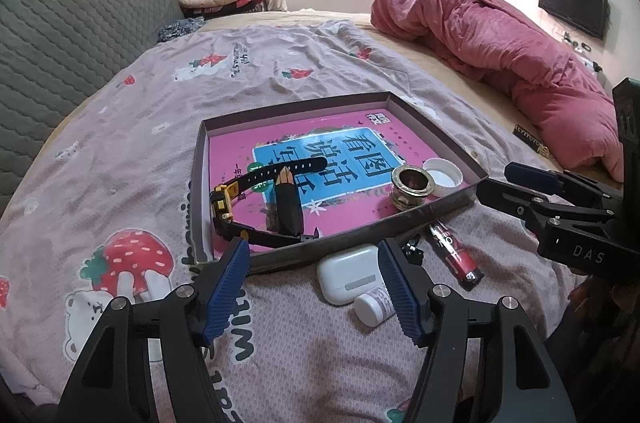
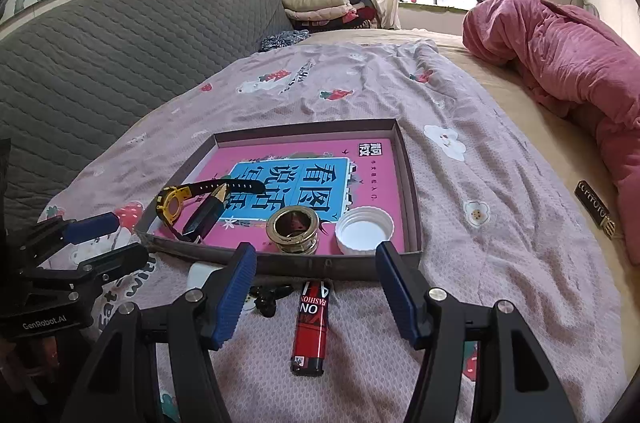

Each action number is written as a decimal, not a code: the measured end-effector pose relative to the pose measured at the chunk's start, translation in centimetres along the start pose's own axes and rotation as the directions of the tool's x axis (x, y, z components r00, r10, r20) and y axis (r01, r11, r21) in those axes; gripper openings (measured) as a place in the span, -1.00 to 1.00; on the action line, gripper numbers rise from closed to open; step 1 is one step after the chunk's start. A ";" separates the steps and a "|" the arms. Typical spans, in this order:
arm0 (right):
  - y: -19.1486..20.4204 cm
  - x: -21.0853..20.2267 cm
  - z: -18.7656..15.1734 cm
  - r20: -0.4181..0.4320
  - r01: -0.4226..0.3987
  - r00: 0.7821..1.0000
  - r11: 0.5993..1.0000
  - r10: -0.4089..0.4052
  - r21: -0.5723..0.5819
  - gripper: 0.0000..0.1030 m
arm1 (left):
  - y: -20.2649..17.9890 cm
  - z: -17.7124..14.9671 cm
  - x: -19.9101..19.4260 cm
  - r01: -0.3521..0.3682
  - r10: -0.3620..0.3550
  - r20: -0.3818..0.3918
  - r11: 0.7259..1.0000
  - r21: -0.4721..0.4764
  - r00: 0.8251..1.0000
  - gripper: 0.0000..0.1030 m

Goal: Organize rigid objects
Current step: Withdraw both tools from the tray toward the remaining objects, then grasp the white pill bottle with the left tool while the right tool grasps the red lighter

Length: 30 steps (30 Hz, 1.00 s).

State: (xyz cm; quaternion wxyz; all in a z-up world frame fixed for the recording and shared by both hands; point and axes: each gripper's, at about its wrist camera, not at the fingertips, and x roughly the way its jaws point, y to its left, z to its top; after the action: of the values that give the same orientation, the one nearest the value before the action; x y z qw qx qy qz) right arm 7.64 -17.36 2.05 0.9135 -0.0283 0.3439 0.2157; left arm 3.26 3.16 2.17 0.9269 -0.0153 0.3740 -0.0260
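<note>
A shallow grey box tray [image 1: 436,209] [image 2: 412,183] with a pink book as its floor lies on the bed. In it are a black-and-yellow watch [image 1: 224,201] [image 2: 172,205], a black lipstick-like tube [image 1: 288,207] [image 2: 206,215], a brass ring fitting [image 1: 410,185] [image 2: 294,225] and a white cap [image 1: 442,175] [image 2: 364,229]. In front of the tray lie a white earbud case [image 1: 348,273], a small white bottle [image 1: 372,307], a black clip [image 2: 266,297] and a red lighter [image 1: 454,249] [image 2: 310,327]. My left gripper [image 1: 314,283] is open above the earbud case. My right gripper [image 2: 316,291] is open above the lighter.
A pink quilt [image 1: 500,51] [image 2: 568,63] is bunched at the right. A small dark bar-shaped object [image 1: 530,139] [image 2: 594,209] lies beside it. A grey quilted headboard [image 1: 76,35] stands at the left. Folded clothes [image 2: 320,7] are piled at the far end.
</note>
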 end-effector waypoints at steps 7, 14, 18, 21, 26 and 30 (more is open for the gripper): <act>0.3 -0.4 -0.3 -0.013 -0.004 1.000 1.000 0.004 -0.010 0.20 | -0.6 -0.4 -0.4 0.014 -0.014 -0.007 1.000 0.010 1.000 0.33; 0.6 -0.1 -0.8 -0.064 -0.003 0.998 1.000 0.002 -0.025 0.20 | -2.0 -1.1 -0.3 0.044 -0.043 -0.041 0.998 0.041 0.998 0.33; 0.6 -0.2 -1.2 -0.088 0.008 0.996 1.000 -0.011 -0.030 0.20 | -2.5 -1.5 0.1 0.057 -0.055 -0.071 0.998 0.038 0.996 0.33; 0.3 -0.3 -1.5 -0.102 0.015 0.995 1.000 -0.017 -0.023 0.20 | -2.9 -1.8 0.3 0.060 -0.057 -0.087 0.998 0.036 0.995 0.33; 0.0 -0.2 -2.1 -0.144 0.023 0.989 0.999 -0.026 -0.027 0.20 | -3.5 -2.3 0.9 0.056 -0.053 -0.124 0.998 0.024 0.991 0.33; 0.0 0.4 -2.7 -0.176 0.025 0.984 0.999 -0.032 -0.040 0.20 | -3.9 -2.8 1.8 0.061 -0.059 -0.166 0.998 0.002 0.984 0.33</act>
State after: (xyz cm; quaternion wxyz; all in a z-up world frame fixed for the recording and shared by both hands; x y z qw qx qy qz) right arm 6.20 -17.73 -0.24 0.8818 -0.0692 0.4188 0.2056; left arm 2.43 -0.86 -0.92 0.8915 -0.0213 0.4489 -0.0563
